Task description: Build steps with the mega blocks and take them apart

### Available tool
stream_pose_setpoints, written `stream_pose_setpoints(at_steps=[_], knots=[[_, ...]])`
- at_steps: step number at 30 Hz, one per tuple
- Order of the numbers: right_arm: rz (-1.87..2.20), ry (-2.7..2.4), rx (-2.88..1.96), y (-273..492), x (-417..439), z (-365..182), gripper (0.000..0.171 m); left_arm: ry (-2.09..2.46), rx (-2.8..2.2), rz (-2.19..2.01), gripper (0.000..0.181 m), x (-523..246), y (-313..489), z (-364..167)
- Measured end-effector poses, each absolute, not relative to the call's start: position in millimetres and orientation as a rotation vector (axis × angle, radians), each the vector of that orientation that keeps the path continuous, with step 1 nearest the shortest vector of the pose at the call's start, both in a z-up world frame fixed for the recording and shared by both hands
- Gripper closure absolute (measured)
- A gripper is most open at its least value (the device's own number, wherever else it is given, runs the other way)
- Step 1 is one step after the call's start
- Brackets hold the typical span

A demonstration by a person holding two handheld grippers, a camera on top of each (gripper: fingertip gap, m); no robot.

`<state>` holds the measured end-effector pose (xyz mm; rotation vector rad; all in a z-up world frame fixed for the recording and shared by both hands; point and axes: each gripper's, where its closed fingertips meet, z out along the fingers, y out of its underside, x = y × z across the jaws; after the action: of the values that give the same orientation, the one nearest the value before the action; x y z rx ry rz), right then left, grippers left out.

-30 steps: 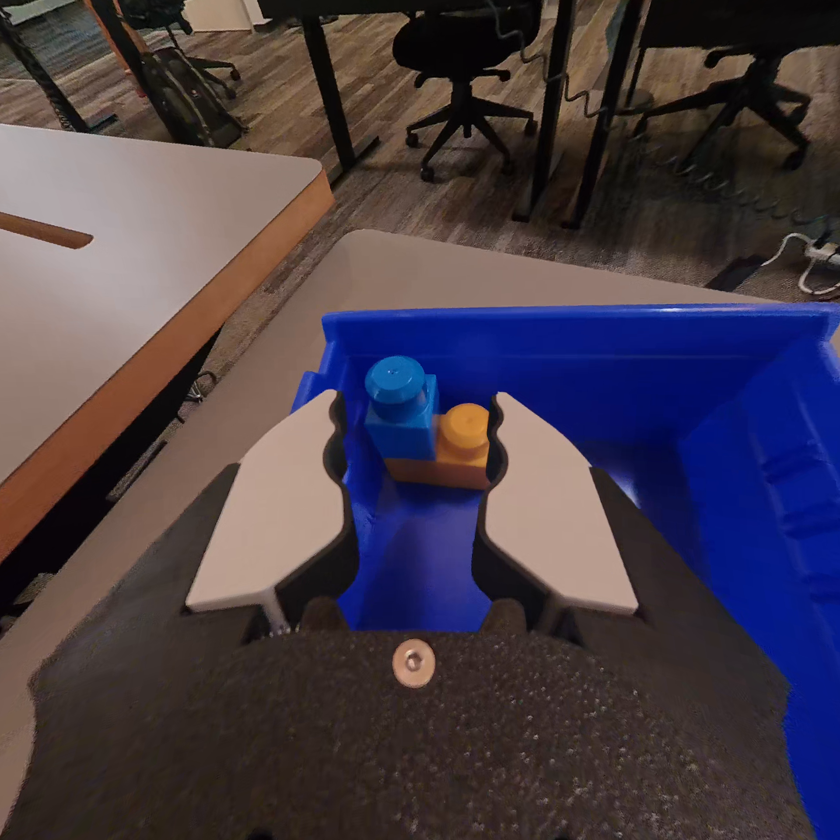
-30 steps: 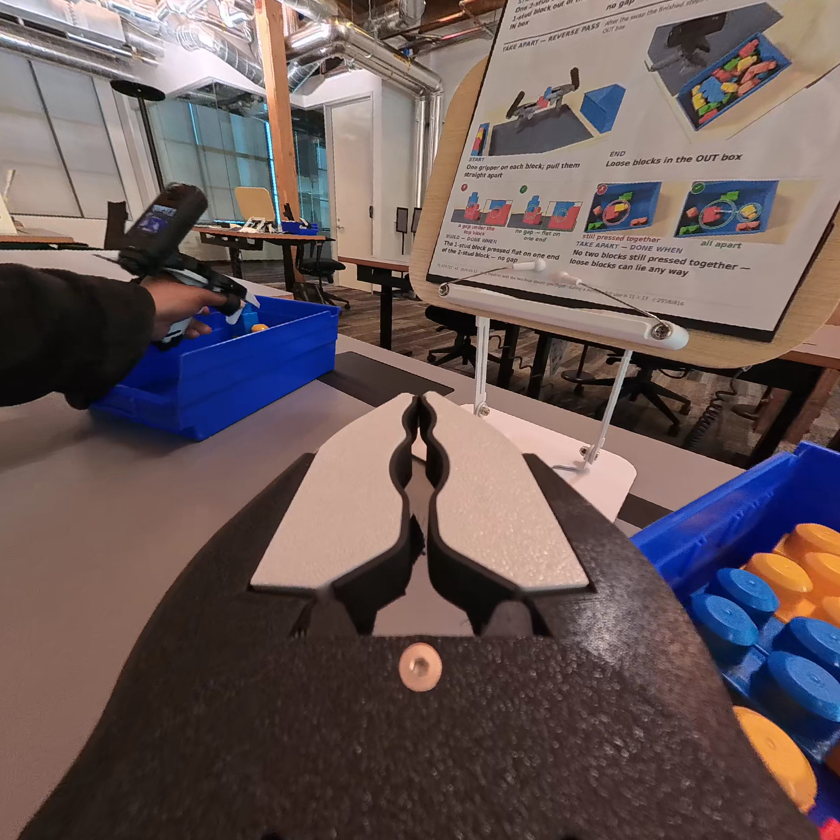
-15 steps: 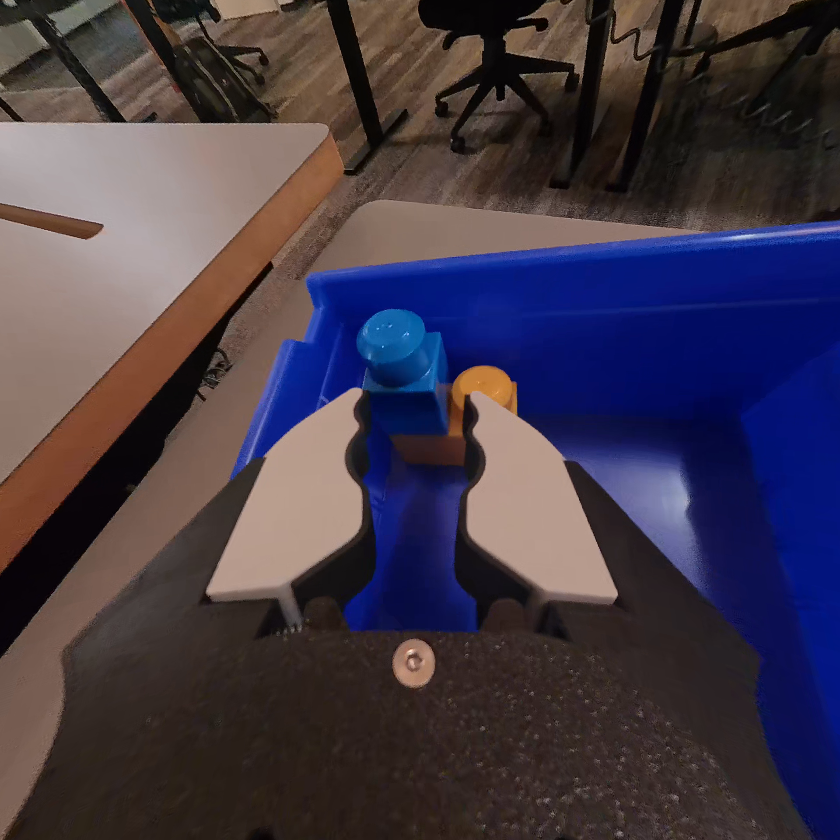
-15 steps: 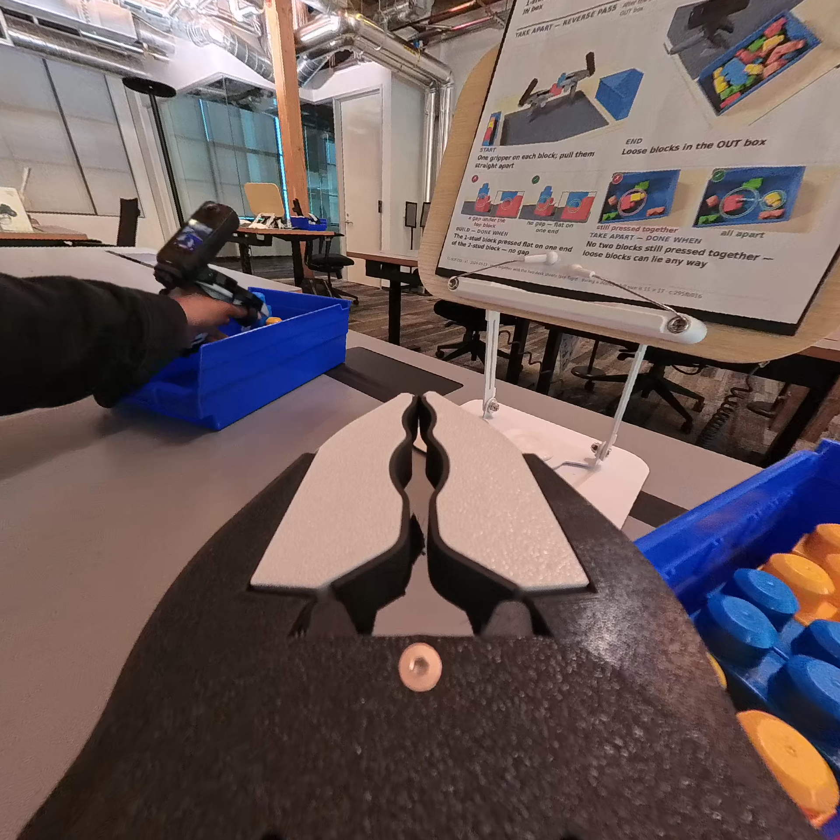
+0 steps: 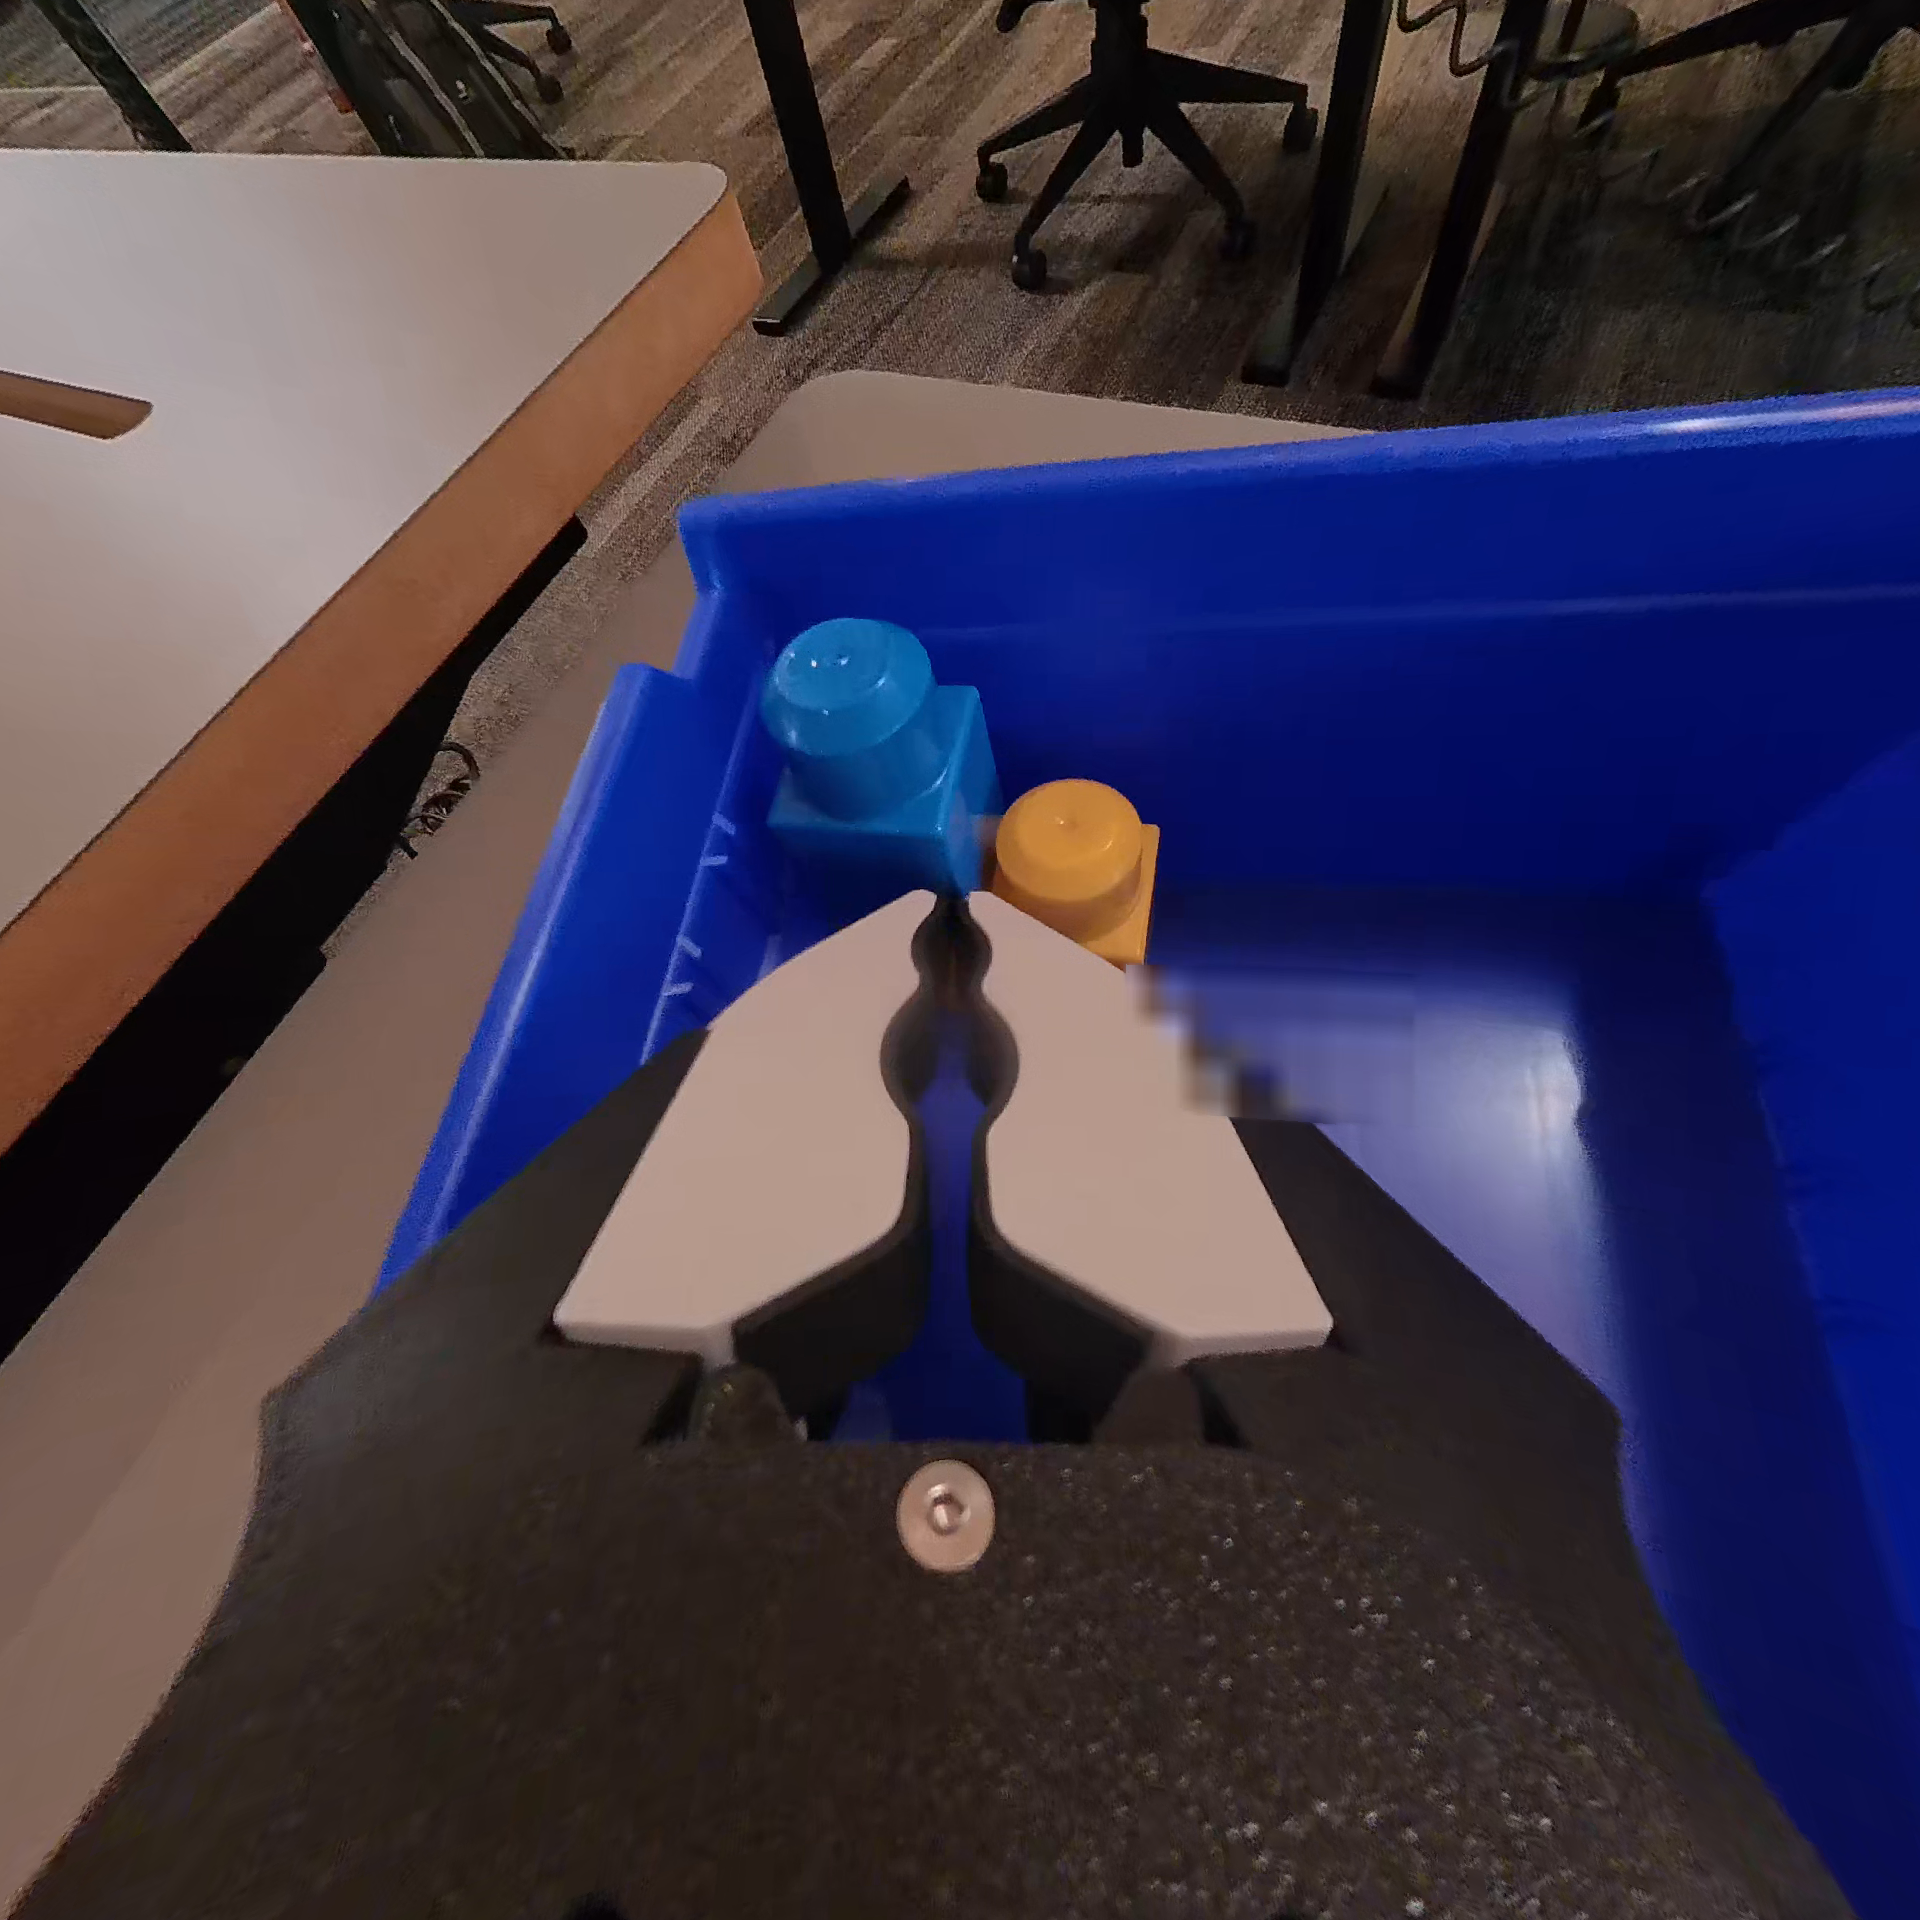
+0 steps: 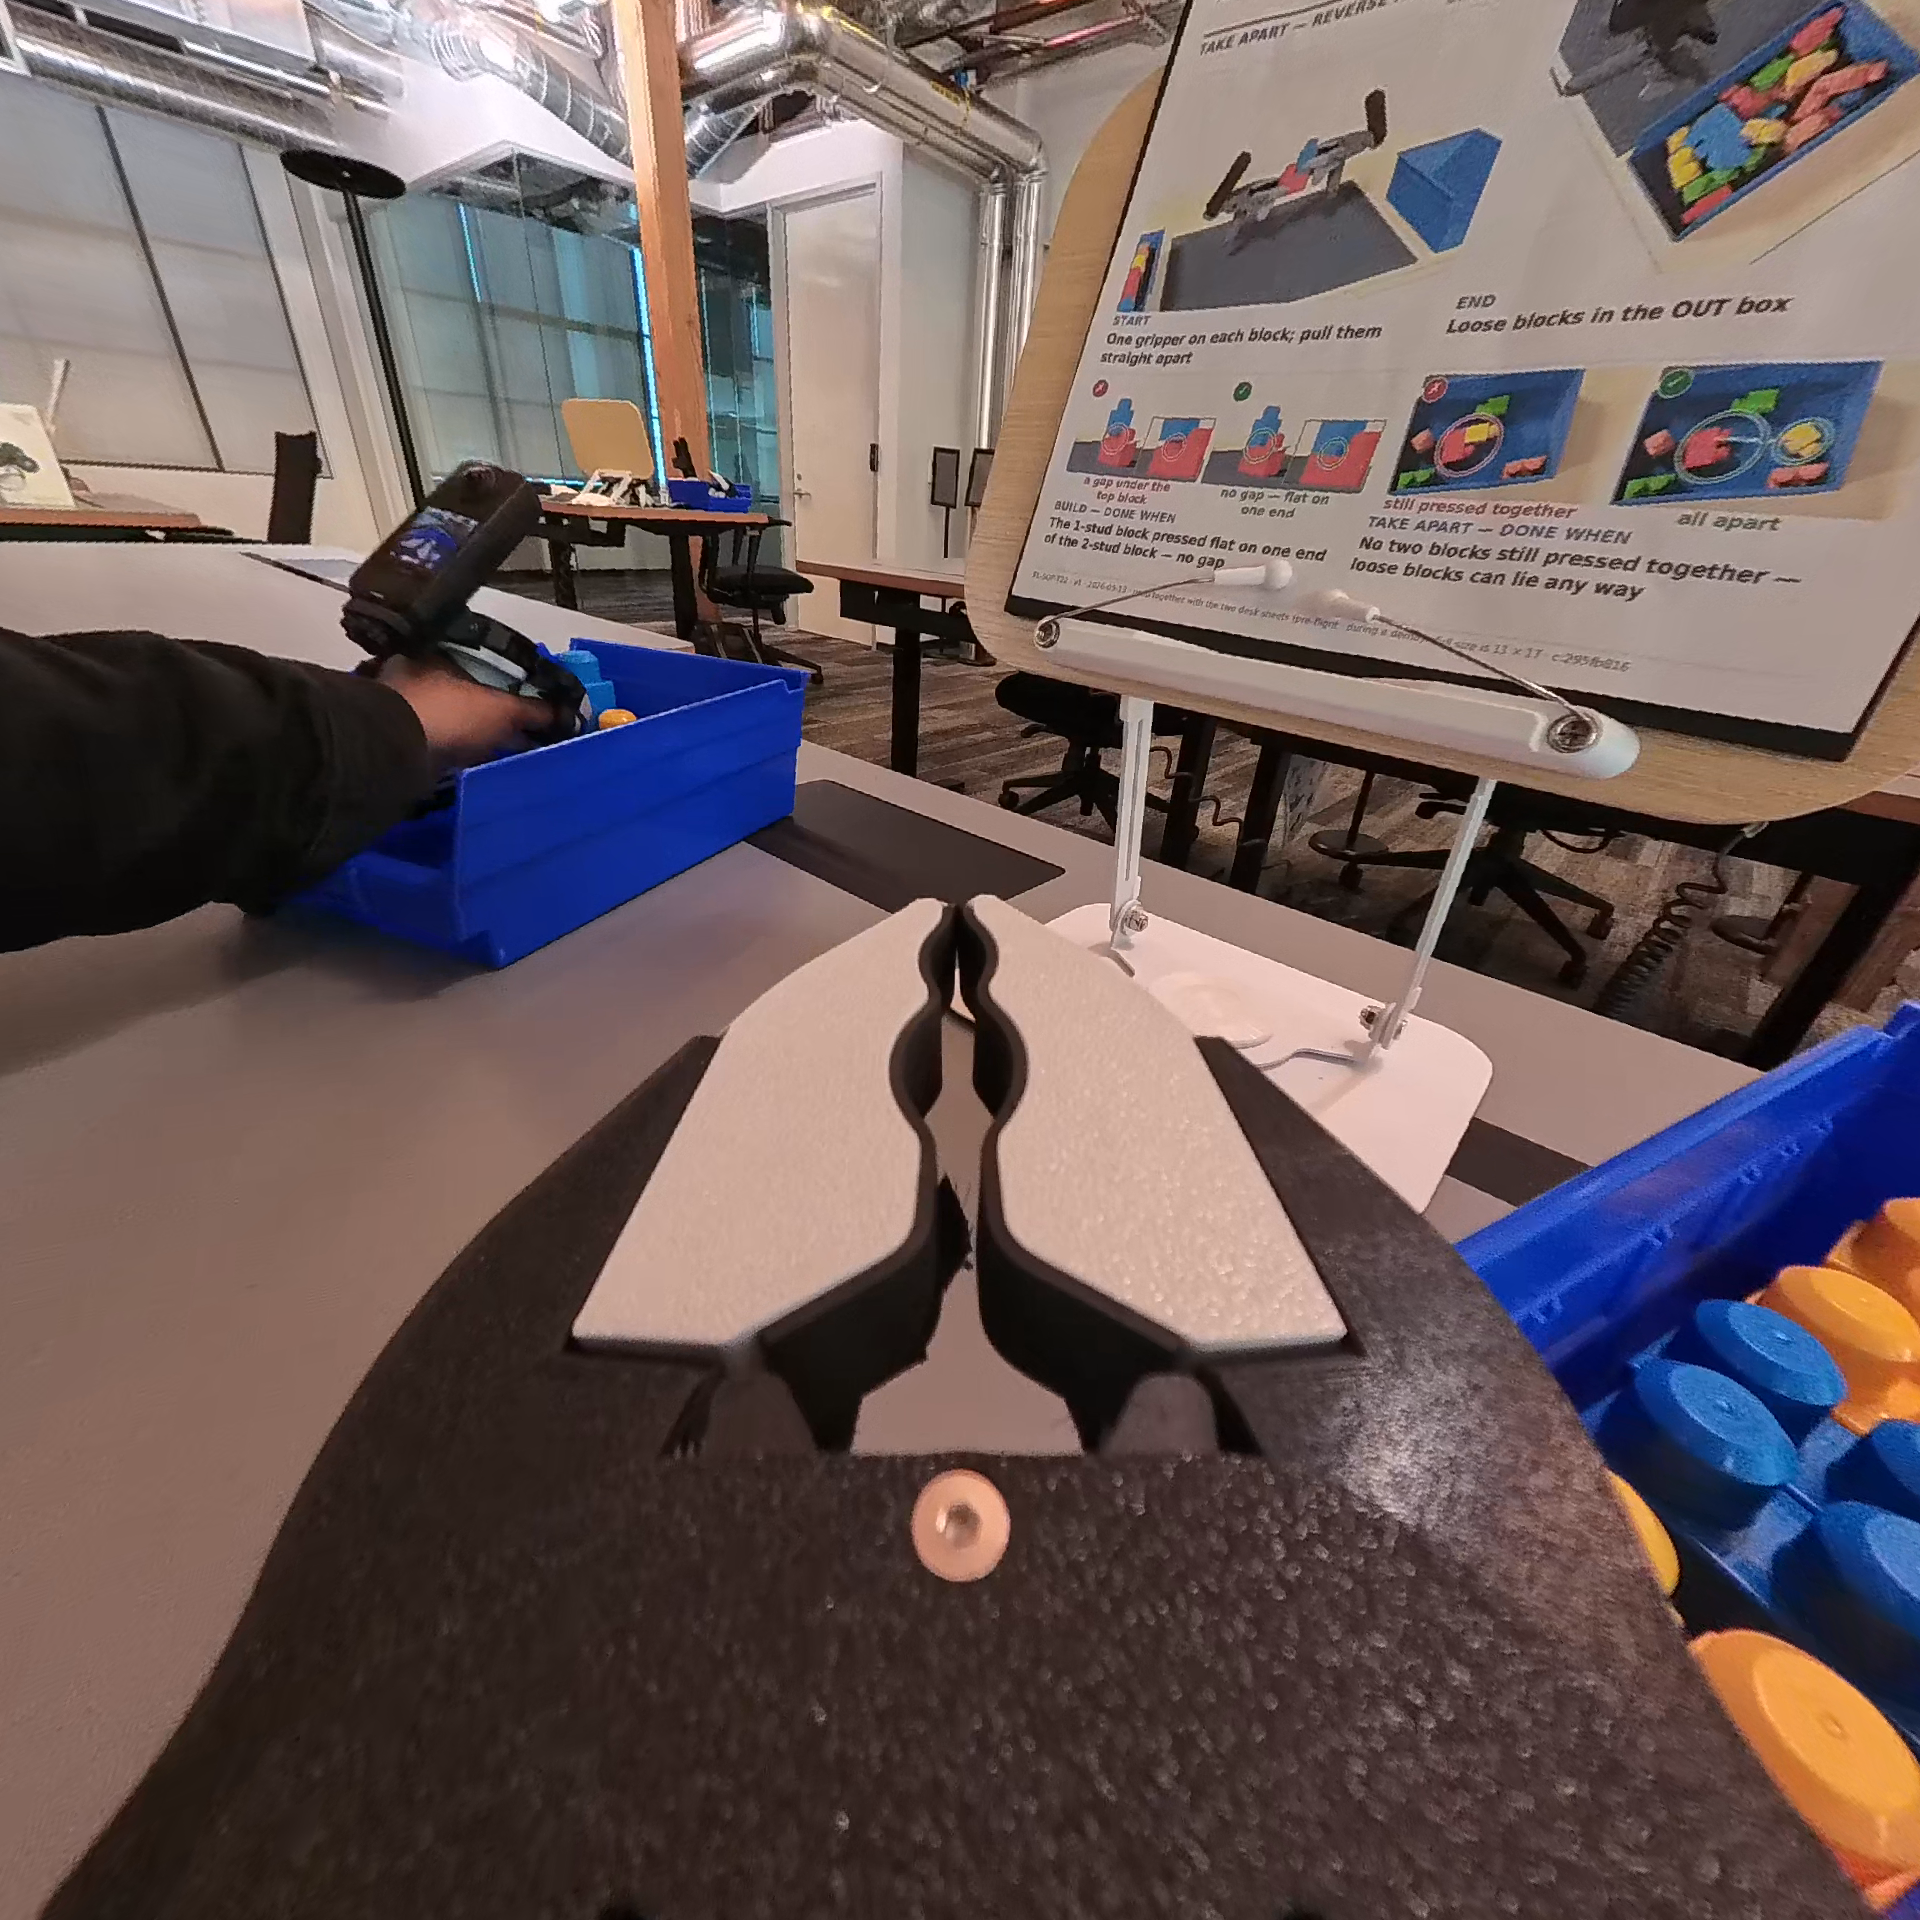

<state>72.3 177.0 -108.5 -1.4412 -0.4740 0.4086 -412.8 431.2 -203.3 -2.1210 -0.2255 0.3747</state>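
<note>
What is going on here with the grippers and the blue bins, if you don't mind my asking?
A person holds a gripper in each hand. The left gripper is shut and empty inside a blue plastic bin, its tips just in front of a small step: a blue one-stud block sitting on an orange two-stud block. The right gripper hangs shut and empty over the grey table, beside another blue bin of blocks.

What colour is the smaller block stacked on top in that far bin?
Blue: the top block sits on an orange block. The left wrist view shows it best.
</note>
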Motion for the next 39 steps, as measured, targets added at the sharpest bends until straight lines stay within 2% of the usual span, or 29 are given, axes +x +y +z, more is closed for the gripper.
stream_pose_setpoints(at_steps=[8,13,14,16,20,32,37,39], knots=[[0.409,-0.477,-1.442,177.0,71.4,-109.2,0.171,-0.227,-2.124,0.363,0.181,-411.3,424.3,-190.6],[0.407,-0.491,-1.448,176.5,67.6,-111.9,0.171,-0.215,-2.135,0.351,0.179,-405.0,422.8,-162.7],[0.404,-0.494,-1.447,176.0,67.0,-112.0,0.171,-0.204,-2.145,0.351,0.174,-404.7,424.6,-157.8],[0.405,-0.497,-1.446,175.3,66.3,-111.7,0.171,-0.192,-2.252,0.318,0.149,-404.4,427.7,-163.4],[0.413,-0.499,-1.447,175.8,65.2,-112.3,0.171,-0.243,-2.326,0.247,0.134,-405.8,434.6,-167.1],[0.416,-0.506,-1.455,176.4,65.2,-114.4,0.171,-0.194,-2.365,0.355,0.140,-419.0,455.3,-167.0],[0.425,-0.512,-1.461,177.0,63.5,-116.1,0.171,-0.140,-2.437,0.393,0.145,-421.7,452.9,-184.7],[0.424,-0.516,-1.464,177.0,62.9,-117.0,0.171,-0.127,-2.473,0.396,0.142,-420.2,450.4,-195.9]])
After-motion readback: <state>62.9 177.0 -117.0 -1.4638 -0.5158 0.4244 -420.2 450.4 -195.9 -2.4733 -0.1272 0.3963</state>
